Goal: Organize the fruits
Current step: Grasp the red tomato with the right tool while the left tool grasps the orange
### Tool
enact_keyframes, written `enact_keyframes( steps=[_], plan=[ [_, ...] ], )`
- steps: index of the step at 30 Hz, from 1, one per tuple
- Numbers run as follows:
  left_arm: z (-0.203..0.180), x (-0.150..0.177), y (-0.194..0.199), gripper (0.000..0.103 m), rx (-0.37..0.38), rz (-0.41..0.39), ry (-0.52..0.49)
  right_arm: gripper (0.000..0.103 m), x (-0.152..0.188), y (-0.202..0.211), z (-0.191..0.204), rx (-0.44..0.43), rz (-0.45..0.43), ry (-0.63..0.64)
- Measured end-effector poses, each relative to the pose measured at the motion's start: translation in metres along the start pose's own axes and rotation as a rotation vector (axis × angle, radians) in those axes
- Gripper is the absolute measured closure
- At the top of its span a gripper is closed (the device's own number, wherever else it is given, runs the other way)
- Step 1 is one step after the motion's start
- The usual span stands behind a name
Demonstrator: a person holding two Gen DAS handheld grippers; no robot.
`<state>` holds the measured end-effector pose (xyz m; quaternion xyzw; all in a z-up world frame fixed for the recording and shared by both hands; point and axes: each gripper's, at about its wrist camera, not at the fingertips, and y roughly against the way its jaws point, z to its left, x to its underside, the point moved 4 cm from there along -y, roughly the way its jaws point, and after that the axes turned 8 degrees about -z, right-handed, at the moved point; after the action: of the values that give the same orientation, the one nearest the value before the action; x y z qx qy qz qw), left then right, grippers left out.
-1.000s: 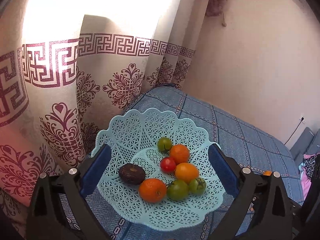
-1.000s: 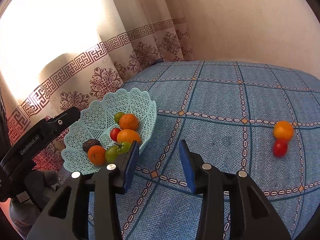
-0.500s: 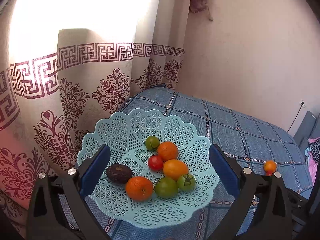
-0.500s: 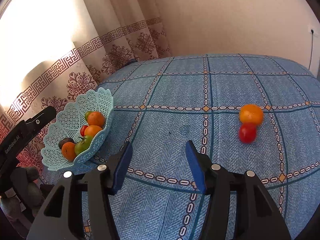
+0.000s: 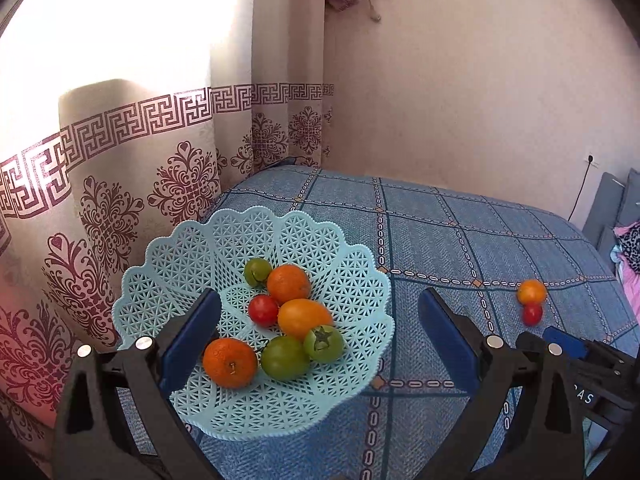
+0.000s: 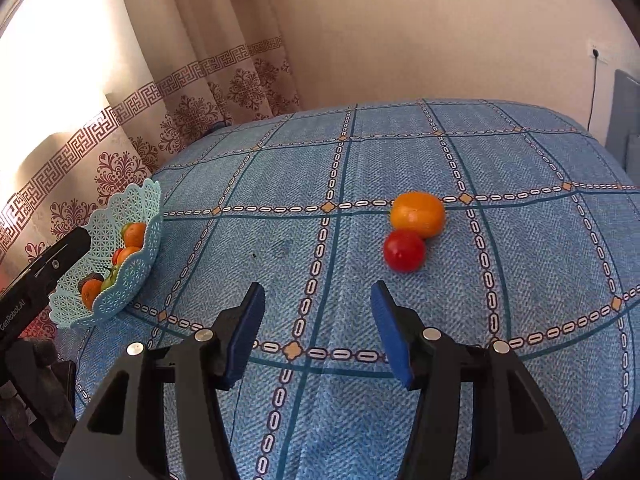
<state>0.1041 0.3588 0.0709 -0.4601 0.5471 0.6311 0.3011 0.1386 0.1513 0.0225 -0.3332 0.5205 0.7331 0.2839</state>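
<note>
A light blue lattice basket (image 5: 168, 280) sits at the left of the blue checked cloth and holds several fruits: oranges, green tomatoes and a red tomato (image 5: 263, 310). My left gripper (image 5: 320, 328) hangs open over the basket's near side with nothing between its fingers. In the right wrist view an orange (image 6: 417, 214) and a red tomato (image 6: 404, 250) lie touching on the cloth, a little ahead and right of my open right gripper (image 6: 318, 308). The basket (image 6: 136, 280) appears at the far left there. The same loose pair (image 5: 531, 298) shows at the right in the left wrist view.
A patterned curtain (image 5: 120, 184) hangs right behind the basket, and a plain wall (image 6: 440, 28) stands behind the bed. The blue cloth (image 6: 320, 184) slopes off at its edges. A grey headboard and pink fabric (image 5: 628, 248) lie at the far right.
The right gripper has swung right, away from the basket and nearer the loose orange and tomato. The left gripper drew back and turned right, so the dark fruit is now hidden behind its left finger.
</note>
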Motion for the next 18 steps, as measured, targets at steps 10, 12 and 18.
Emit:
enact_keyframes(
  steps=[10, 12, 18],
  plan=[
    [-0.036, 0.013, 0.001, 0.003, 0.11, 0.04, -0.037, 0.048, 0.003, -0.003, -0.047, 0.061, 0.025, -0.073],
    [-0.042, 0.016, 0.002, 0.003, 0.127, 0.045, -0.044, 0.048, 0.0, -0.007, -0.051, 0.059, 0.031, -0.085],
    [-0.054, 0.02, 0.003, 0.003, 0.151, 0.057, -0.068, 0.048, -0.012, -0.026, -0.049, 0.084, 0.038, -0.064]
  ],
)
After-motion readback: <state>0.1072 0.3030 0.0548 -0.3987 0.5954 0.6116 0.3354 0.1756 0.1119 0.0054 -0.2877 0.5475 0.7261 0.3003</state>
